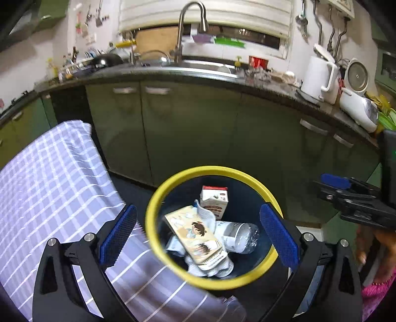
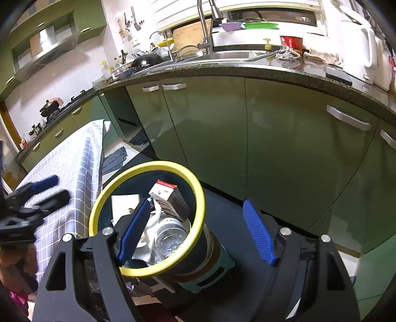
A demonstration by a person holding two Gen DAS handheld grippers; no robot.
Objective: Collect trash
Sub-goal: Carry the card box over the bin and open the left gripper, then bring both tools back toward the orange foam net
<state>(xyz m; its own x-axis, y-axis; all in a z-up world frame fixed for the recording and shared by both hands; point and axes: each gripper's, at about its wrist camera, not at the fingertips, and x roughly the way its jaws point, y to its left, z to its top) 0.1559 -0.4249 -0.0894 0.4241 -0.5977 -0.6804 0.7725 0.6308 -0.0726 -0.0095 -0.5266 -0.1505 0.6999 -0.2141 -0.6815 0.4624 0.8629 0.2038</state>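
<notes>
Two grippers: both hang over the bin, both empty
Left gripper: jaws spread wide, nothing between the blue pads; in its own view it frames the bin from the bottom of the frame
Right gripper: jaws wide apart too, nothing pinched; its left pad sits in front of the bin opening, the right pad off to the right over the dark floor
Bin: dark tub with a yellow rim, lower centre in the left view, lower left of centre in the right view, standing right beside the cloth
Trash: all of it already inside the bin
Carton: white and brown, red top, at the back of the bin, leaning
Box: flat, cartoon print, lying tilted on top of the pile
Bottle: clear plastic, on its side, right of the box
Paper: crumpled white stuff under the box, can't tell exactly what
Cloth: checked, lavender and white, fills the left of the left view
Cabinets: green doors across the middle, behind the bin
Counter: dark top along the upper part, faucet at top centre, kettle at upper right
Hand: partly visible at the right edge, under the right gripper
</notes>
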